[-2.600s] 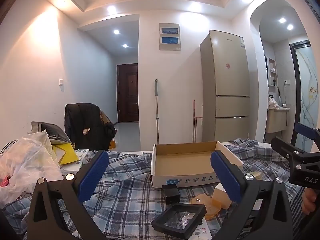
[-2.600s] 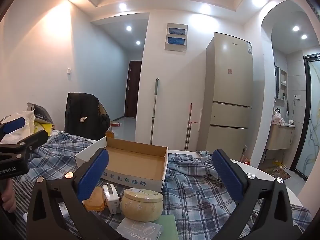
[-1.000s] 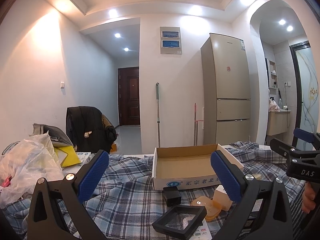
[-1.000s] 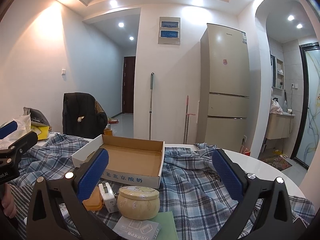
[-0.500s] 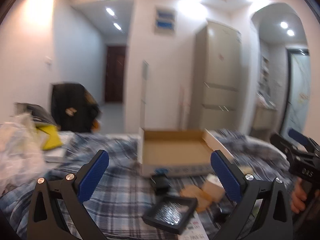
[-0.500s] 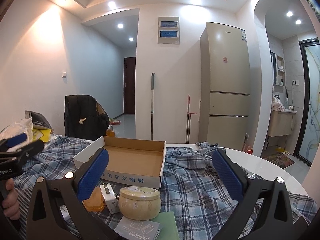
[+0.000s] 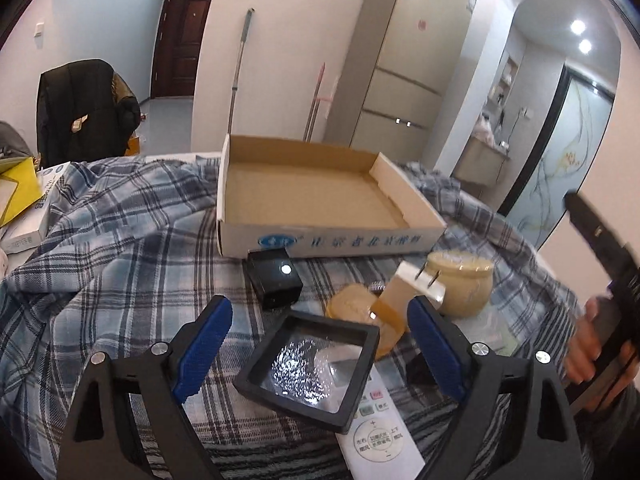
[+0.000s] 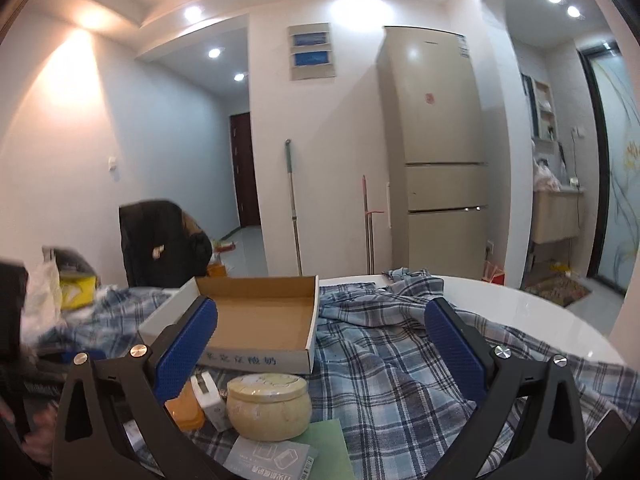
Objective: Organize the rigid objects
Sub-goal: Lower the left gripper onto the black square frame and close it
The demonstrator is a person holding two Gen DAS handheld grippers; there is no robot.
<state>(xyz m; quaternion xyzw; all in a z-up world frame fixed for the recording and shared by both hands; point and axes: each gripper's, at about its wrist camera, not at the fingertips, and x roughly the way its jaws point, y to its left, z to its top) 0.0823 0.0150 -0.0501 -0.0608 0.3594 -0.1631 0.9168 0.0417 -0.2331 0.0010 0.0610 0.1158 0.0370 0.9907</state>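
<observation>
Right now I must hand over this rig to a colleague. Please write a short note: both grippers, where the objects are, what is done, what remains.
Left gripper: open, holds nothing, above the square black frame case.
Right gripper: open, holds nothing, above the round cream ceramic jar.
The shallow cardboard box on the blue plaid cloth has nothing inside.
In front of the box: small black cube, white plug adapter, orange plastic lid, white remote control under the frame case.
Done: nothing packed. Left: everything.

Left wrist view tips down, close over the clutter ahead of its fingers. Right wrist view sits level, further right. Both share the box (image 7: pixel 320 196) (image 8: pixel 260 320) and jar (image 7: pixel 460 288) (image 8: pixel 268 406).
</observation>
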